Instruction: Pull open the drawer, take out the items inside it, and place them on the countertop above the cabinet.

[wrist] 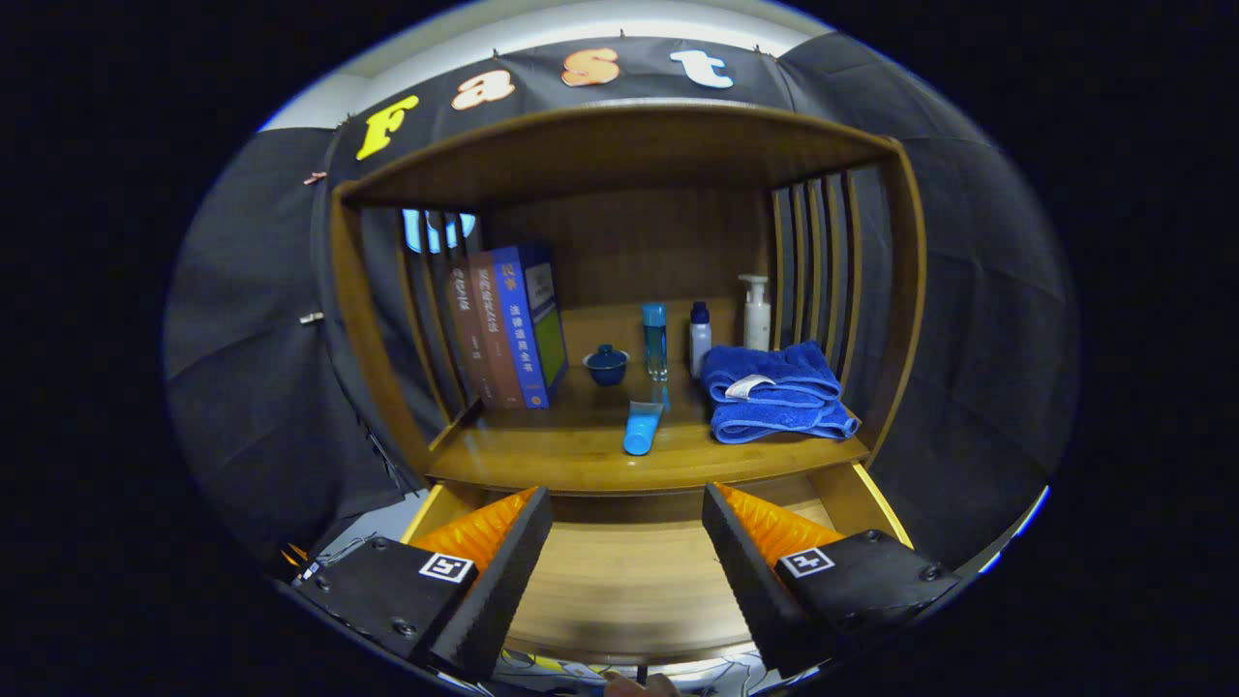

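The wooden drawer point(629, 590) stands pulled out below the countertop point(581, 455), and its bare wooden bottom shows between my fingers. My gripper point(627, 508) hovers over the drawer, open, with nothing between its fingers. Beyond the fingers, on the countertop, a blue tube point(642, 428) lies on its side near the front edge. A folded blue towel point(774, 392) rests to the right of the tube.
At the back of the shelf stand several books point(508, 329), a small blue lidded cup point(607, 365), a tall blue bottle point(655, 339), a small white bottle point(700, 339) and a white pump bottle point(756, 312). Slatted wooden side walls point(823, 271) and a top board enclose the shelf.
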